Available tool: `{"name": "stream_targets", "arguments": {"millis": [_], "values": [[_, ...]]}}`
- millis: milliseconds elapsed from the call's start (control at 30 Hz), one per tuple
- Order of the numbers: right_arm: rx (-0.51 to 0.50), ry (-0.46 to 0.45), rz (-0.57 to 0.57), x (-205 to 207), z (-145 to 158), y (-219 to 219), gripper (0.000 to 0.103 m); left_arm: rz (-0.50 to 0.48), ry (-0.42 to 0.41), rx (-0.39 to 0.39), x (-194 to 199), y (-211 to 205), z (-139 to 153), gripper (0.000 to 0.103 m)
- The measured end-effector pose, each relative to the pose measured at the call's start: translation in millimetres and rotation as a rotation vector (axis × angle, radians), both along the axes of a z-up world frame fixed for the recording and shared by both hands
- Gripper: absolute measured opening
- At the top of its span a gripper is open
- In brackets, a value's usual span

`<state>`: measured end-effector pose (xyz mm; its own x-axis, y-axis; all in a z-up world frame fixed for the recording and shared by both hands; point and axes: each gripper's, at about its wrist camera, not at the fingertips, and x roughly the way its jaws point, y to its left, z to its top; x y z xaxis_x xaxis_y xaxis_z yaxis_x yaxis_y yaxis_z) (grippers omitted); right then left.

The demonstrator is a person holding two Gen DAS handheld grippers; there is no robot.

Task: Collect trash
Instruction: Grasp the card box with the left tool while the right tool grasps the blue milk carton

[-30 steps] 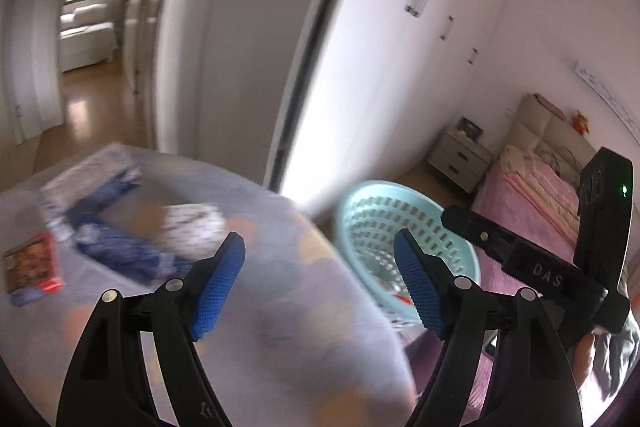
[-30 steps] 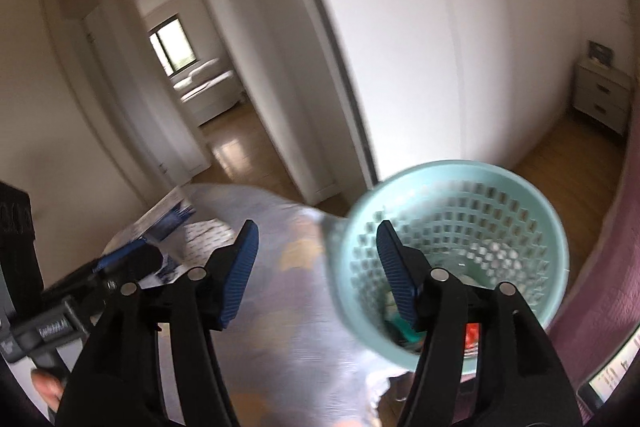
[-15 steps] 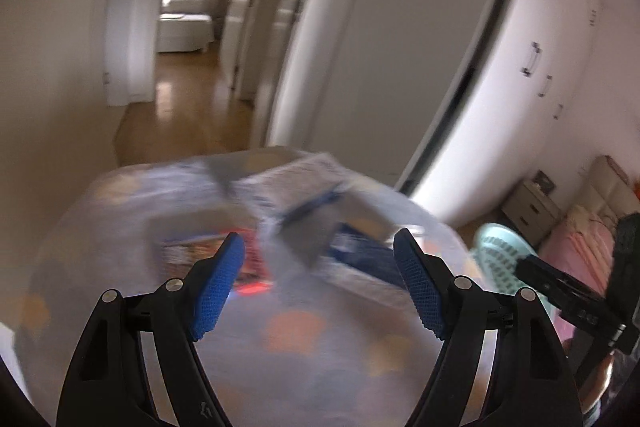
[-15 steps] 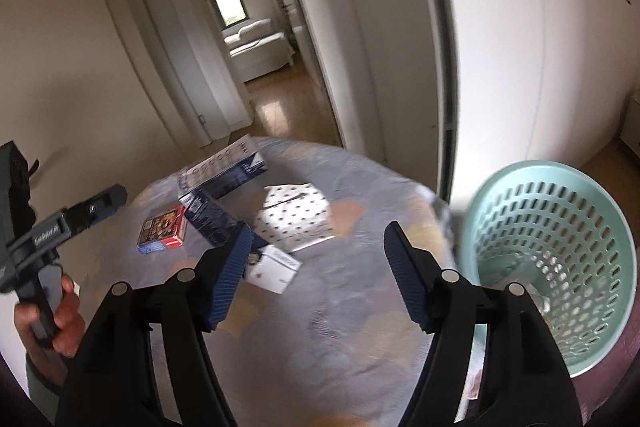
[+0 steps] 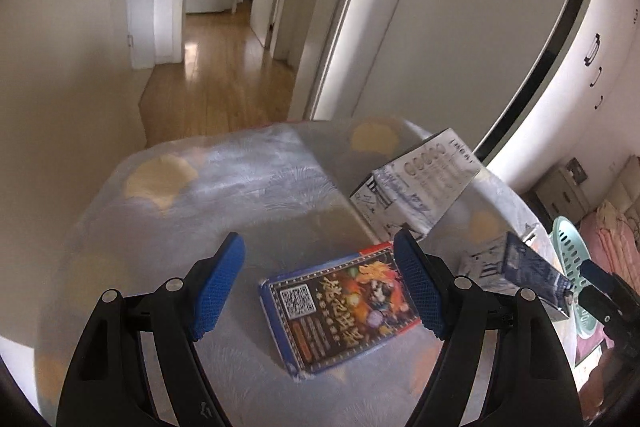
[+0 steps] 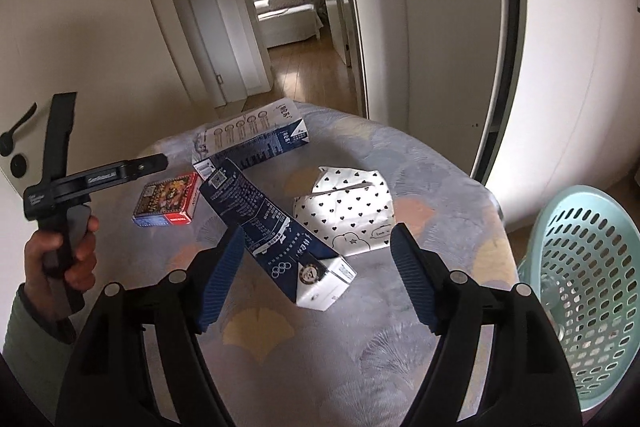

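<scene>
Four pieces of trash: red card box, two cartons, heart-print bag, all on counter.
Basket: beside counter's right edge, contents unclear.
Left claw: wide, just narrowed, over card box, not gripping.
Right claw: wide, just opening, empty, above near carton.

Left wrist view: turquoise basket mostly hidden behind table edge and dark blue carton; print on card box blurred, unreadable. Right wrist view: basket cut by frame edge beside table; contents indistinct through mesh.
</scene>
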<state>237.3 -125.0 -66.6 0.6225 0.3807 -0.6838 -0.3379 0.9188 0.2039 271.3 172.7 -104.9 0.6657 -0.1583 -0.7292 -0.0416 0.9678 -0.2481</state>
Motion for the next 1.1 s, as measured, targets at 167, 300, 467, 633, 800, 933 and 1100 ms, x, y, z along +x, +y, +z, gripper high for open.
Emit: {"name": "stream_targets", "arguments": {"millis": [167,300,467,633,800,933,1100], "values": [[-0.018,0.02,0.021,5.1,-6.5,9.9,0.071,-0.084,0.036,-0.007,-4.0,-6.4,-7.3,0.072],[-0.024,0.04,0.041,5.9,-12.2,18.5,0.071,-0.179,0.048,-0.003,-24.3,-16.9,-4.8,0.073],[-0.025,0.046,0.05,-0.9,-14.8,24.9,0.071,-0.264,0.047,0.058,-51.7,-38.1,-4.1,0.074],[-0.013,0.058,0.058,-7.6,-14.8,27.7,0.064,-0.259,0.056,0.126,-61.3,-53.8,-12.0,0.076],[-0.001,0.084,0.089,-15.4,-14.8,31.7,0.055,-0.218,0.069,0.14,-57.9,-54.1,-19.5,0.076],[0.078,0.17,0.154,-20.0,-17.8,33.5,0.05,-0.204,0.059,0.111,-58.3,-49.6,-18.3,0.076],[0.05,0.123,0.129,-22.7,-11.5,37.3,0.051,-0.172,0.049,0.139,-60.6,-49.9,-18.9,0.066]]}}
